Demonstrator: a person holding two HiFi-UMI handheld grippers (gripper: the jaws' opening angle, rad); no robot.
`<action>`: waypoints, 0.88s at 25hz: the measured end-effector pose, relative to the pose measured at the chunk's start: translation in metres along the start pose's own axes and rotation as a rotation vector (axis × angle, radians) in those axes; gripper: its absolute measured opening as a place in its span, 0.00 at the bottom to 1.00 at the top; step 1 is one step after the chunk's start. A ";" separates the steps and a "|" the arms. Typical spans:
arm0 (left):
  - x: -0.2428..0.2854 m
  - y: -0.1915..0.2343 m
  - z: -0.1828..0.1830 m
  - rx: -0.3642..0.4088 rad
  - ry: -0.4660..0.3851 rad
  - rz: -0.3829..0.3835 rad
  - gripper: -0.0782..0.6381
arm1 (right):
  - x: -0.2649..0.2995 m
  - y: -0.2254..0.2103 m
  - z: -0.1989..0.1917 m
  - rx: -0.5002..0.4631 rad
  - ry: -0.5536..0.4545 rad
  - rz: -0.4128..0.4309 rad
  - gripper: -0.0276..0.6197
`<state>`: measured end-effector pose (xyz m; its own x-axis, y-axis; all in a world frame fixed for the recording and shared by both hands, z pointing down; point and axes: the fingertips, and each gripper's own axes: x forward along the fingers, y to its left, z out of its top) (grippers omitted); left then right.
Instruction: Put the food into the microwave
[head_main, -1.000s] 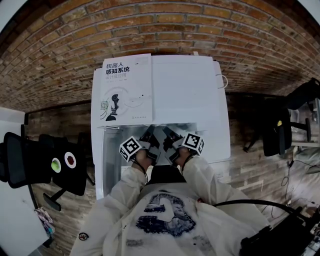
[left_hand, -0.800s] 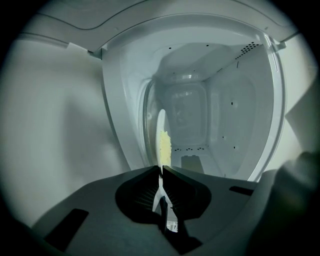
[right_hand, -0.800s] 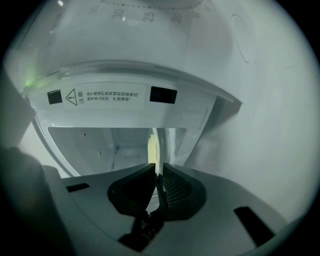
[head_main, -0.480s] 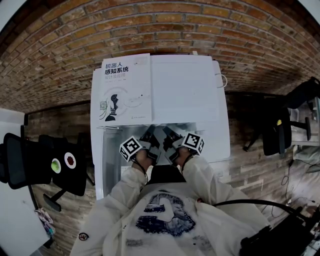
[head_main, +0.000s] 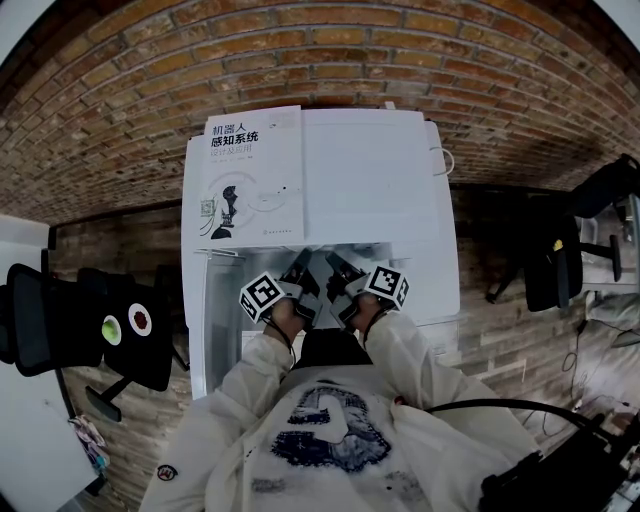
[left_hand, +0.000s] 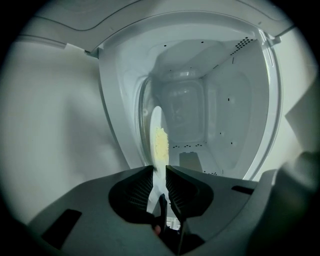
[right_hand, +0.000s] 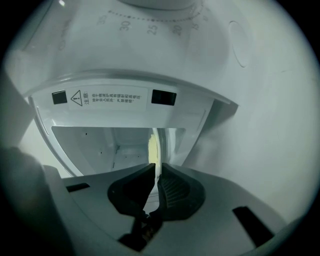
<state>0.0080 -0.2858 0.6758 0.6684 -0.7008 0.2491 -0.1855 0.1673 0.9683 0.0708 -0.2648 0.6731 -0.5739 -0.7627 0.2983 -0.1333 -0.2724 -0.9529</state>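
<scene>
food (left_hand: 160, 143): 1 yellow heap, sitting on the plate
plate (left_hand: 155, 116): 1, white, seen edge-on in both gripper views. It is held at the open mouth of the microwave; can't tell if it's past the threshold.
left gripper (left_hand: 159, 171): jaws narrow, clamped on the plate's near rim
right gripper (right_hand: 156, 169): jaws narrow, also clamped on the plate rim, with the food showing just above the tips
grippers: 2, side by side at the microwave front in the head view, both on the same plate
microwave (head_main: 370, 180): 1, white, door open
cavity (left_hand: 200, 115): 1, white, straight ahead of the left jaws
timer dial (right_hand: 150, 10): 1, above the opening in the right gripper view
warning label (right_hand: 102, 97): 1, on the top edge of the opening
book (head_main: 253, 180): 1, lying flat on the left part of the microwave's top
</scene>
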 end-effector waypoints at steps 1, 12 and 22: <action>-0.001 0.000 -0.001 0.002 0.001 0.001 0.20 | -0.001 0.000 -0.001 0.001 0.001 0.000 0.11; -0.019 -0.013 -0.010 0.123 0.024 0.009 0.20 | -0.017 0.012 -0.006 -0.084 0.006 0.010 0.11; -0.039 -0.042 -0.017 0.338 0.048 0.006 0.19 | -0.038 0.030 -0.015 -0.214 0.017 0.025 0.11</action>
<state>0.0016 -0.2537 0.6257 0.6984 -0.6655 0.2634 -0.4124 -0.0734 0.9081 0.0770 -0.2352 0.6322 -0.5928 -0.7570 0.2749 -0.2863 -0.1211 -0.9505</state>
